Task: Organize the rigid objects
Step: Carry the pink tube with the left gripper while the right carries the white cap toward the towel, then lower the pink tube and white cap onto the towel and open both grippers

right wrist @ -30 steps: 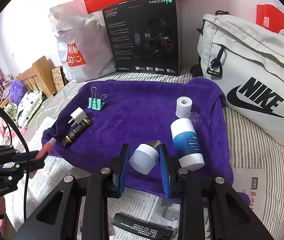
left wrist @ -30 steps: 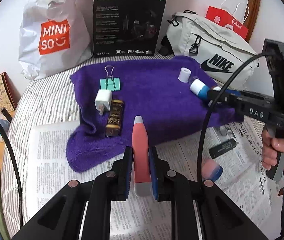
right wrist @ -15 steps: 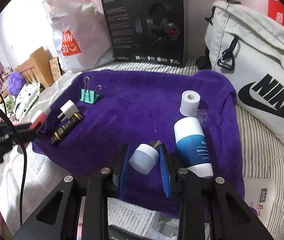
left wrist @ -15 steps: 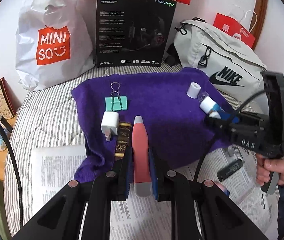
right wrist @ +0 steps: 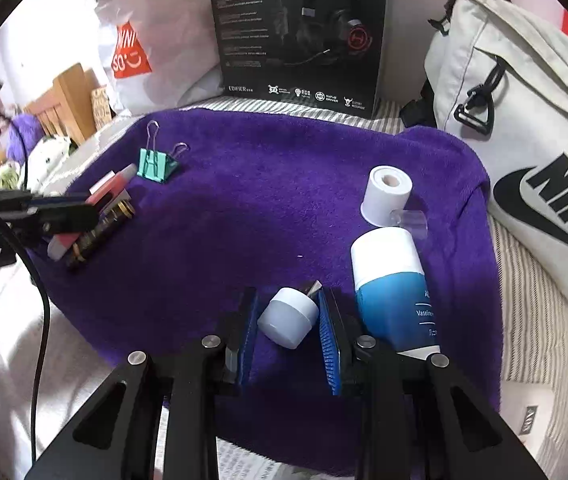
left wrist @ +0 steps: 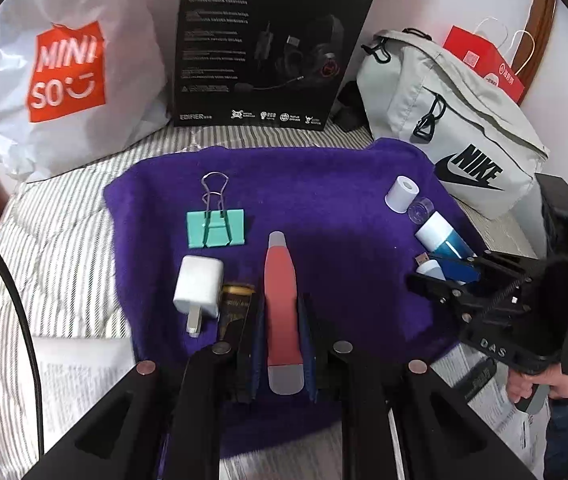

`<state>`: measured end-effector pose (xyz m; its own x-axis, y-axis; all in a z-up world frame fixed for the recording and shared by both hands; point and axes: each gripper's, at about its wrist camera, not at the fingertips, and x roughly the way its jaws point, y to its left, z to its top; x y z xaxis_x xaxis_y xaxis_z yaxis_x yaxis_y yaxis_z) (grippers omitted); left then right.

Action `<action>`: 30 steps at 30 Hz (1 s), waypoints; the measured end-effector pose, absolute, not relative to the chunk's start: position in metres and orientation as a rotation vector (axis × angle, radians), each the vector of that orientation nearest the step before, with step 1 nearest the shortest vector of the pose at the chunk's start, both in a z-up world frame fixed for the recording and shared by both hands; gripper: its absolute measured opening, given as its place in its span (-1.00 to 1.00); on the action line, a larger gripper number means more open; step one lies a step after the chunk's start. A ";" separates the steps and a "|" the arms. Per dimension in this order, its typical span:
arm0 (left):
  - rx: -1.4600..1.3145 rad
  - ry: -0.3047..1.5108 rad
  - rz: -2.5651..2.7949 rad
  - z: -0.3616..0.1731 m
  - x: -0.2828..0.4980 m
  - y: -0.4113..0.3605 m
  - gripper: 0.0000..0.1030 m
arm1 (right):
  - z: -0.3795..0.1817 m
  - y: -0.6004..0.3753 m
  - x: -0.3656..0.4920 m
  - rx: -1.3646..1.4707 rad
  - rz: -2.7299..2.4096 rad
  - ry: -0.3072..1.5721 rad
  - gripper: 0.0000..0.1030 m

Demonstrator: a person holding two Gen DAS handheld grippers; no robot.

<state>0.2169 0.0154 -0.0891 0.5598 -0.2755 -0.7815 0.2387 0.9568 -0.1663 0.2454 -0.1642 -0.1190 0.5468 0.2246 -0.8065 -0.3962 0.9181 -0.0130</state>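
Left gripper [left wrist: 281,344]: I see its jaws clamped on the red and grey tube [left wrist: 281,304], which points away over the purple towel [left wrist: 324,208].
Beside the tube: the black and gold battery [left wrist: 235,308] lies just left of it, then my view shows the white charger plug [left wrist: 197,286].
Right gripper [right wrist: 288,334]: I see its jaws closed on the white USB stick [right wrist: 290,316], metal plug poking forward, low over the towel's near part.
Blue and white bottle [right wrist: 394,292]: lying just right of that gripper.
White roll [right wrist: 386,194]: beyond the bottle.
Teal binder clip [left wrist: 215,226]: on the towel's far left.
Surface: striped bed [left wrist: 55,248].
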 end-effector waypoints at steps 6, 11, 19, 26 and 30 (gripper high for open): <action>-0.014 0.951 -0.300 -0.099 0.241 0.006 -0.69 | -0.120 -0.162 0.245 -0.240 0.377 0.913 -0.43; 0.014 0.970 -0.294 -0.108 0.256 -0.005 -0.68 | -0.121 -0.162 0.246 -0.247 0.387 0.908 -0.43; 0.027 0.965 -0.290 -0.111 0.255 -0.008 -0.68 | -0.121 -0.164 0.243 -0.245 0.404 0.895 -0.41; 0.019 0.961 -0.309 -0.111 0.249 -0.005 -0.62 | -0.120 -0.174 0.245 -0.228 0.390 0.923 -0.02; 0.006 0.966 -0.306 -0.111 0.245 -0.004 -0.59 | -0.113 -0.181 0.241 -0.221 0.379 0.923 -0.02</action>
